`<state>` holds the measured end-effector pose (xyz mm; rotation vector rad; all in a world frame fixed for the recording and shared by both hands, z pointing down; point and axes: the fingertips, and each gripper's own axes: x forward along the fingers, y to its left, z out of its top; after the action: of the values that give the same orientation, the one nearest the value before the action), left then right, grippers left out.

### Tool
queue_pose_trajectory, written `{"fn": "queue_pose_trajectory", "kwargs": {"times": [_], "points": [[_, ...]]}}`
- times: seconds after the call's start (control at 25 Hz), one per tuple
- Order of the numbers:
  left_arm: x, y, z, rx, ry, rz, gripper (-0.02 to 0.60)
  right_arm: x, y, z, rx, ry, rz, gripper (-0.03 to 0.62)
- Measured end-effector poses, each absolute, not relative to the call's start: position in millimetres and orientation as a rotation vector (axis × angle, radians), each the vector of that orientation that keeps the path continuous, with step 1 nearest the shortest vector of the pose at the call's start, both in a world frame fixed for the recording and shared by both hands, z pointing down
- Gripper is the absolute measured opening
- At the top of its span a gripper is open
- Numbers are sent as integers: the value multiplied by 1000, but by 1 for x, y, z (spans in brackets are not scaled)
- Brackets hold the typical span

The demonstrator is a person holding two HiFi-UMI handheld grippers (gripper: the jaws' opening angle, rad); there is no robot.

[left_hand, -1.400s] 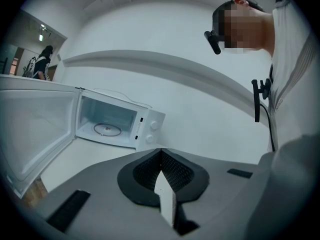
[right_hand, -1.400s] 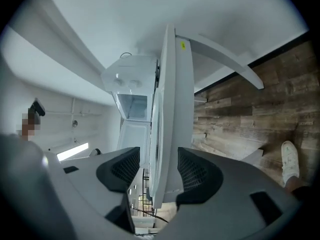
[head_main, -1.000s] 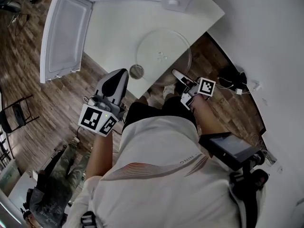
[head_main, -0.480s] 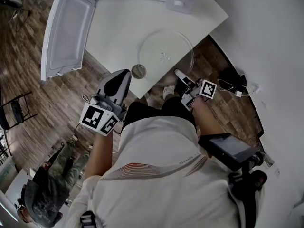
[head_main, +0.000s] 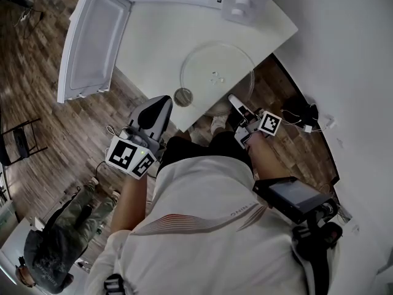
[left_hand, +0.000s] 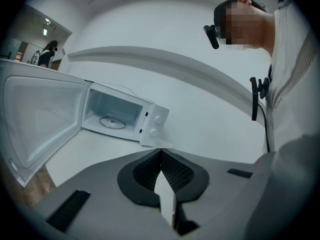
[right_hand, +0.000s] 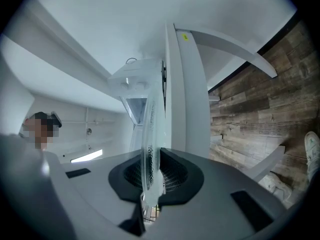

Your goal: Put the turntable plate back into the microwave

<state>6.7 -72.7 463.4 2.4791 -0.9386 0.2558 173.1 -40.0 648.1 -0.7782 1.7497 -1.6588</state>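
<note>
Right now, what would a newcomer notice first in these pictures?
The clear glass turntable plate lies at the white table's near edge, and the right gripper's fingers are closing on its rim. At the table's far end the white microwave stands with its door swung wide open.
</note>
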Motion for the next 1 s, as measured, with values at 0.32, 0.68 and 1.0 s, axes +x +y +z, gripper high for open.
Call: {"fn": "queue_pose_trajectory", "kwargs": {"times": [0.32,0.68,1.0], "points": [[-8,-78,465,2466,-974,203,11,164,-51,622,-762,1760,-1627,28],[-40,-90,460,2478,-977,114,11,131,-81,564,-736,1752,-1551,28],[-80,-113,453,2542,-965,55,11,86,-134,543,-792,1682,-1518,28]]}}
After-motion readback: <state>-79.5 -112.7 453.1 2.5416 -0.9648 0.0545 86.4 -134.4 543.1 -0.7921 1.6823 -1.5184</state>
